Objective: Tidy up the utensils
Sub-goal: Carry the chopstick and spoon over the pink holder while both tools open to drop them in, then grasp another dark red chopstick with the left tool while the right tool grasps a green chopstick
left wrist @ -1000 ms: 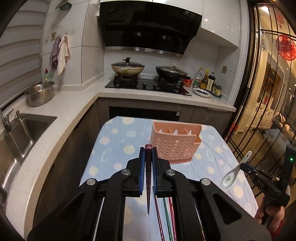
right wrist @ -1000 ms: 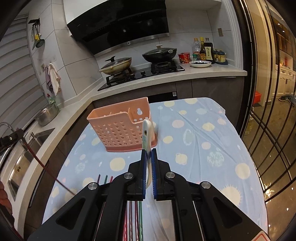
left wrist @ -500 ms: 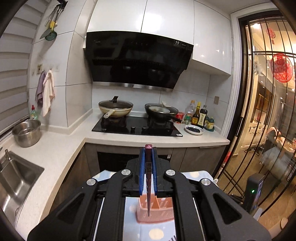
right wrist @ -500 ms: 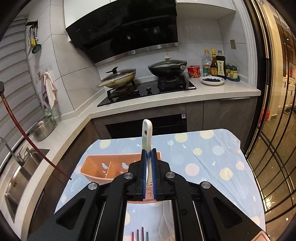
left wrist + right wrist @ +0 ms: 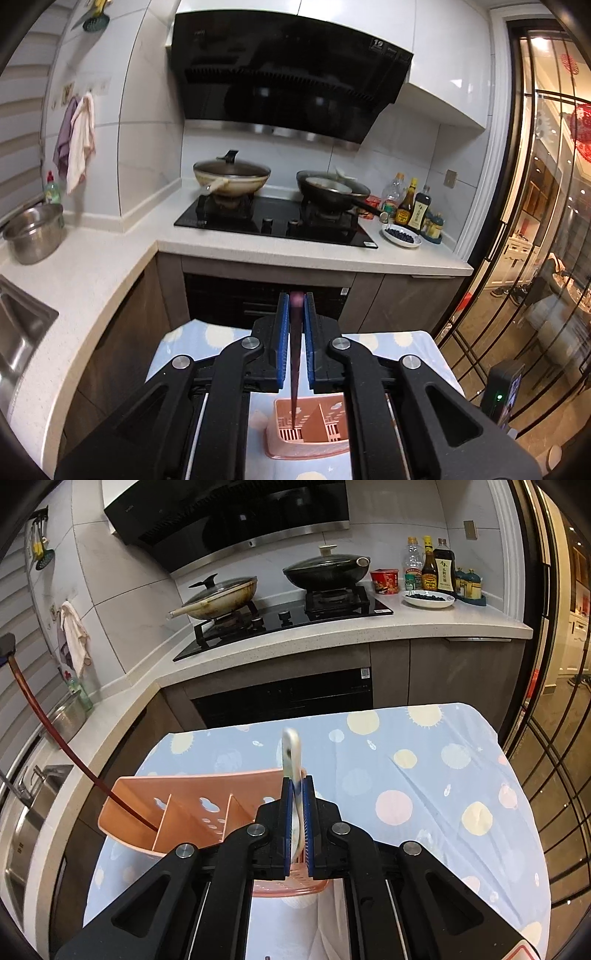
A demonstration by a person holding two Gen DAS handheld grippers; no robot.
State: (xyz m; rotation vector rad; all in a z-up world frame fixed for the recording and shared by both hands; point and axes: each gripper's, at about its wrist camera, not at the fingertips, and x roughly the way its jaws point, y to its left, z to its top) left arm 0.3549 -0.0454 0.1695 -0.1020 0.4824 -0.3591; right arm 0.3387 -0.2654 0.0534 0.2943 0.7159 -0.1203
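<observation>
My left gripper (image 5: 295, 306) is shut on a dark red chopstick (image 5: 294, 369) that hangs point down into the left compartment of the pink utensil holder (image 5: 310, 439). In the right wrist view the same chopstick (image 5: 55, 738) slants into the holder's (image 5: 192, 812) left compartment. My right gripper (image 5: 297, 786) is shut on a white ceramic spoon (image 5: 291, 753), handle up, right above the holder's right end.
The holder stands on a blue spotted tablecloth (image 5: 424, 775). Behind it run a counter with a hob and two pans (image 5: 325, 572), bottles (image 5: 428, 568) and a plate. A sink (image 5: 14, 332) and steel pot (image 5: 33, 232) lie left; glass doors (image 5: 535, 258) right.
Both grippers have come down over the holder. The chopstick's tip has gone into the left compartment, and the spoon has dropped closer to the holder's right end.
</observation>
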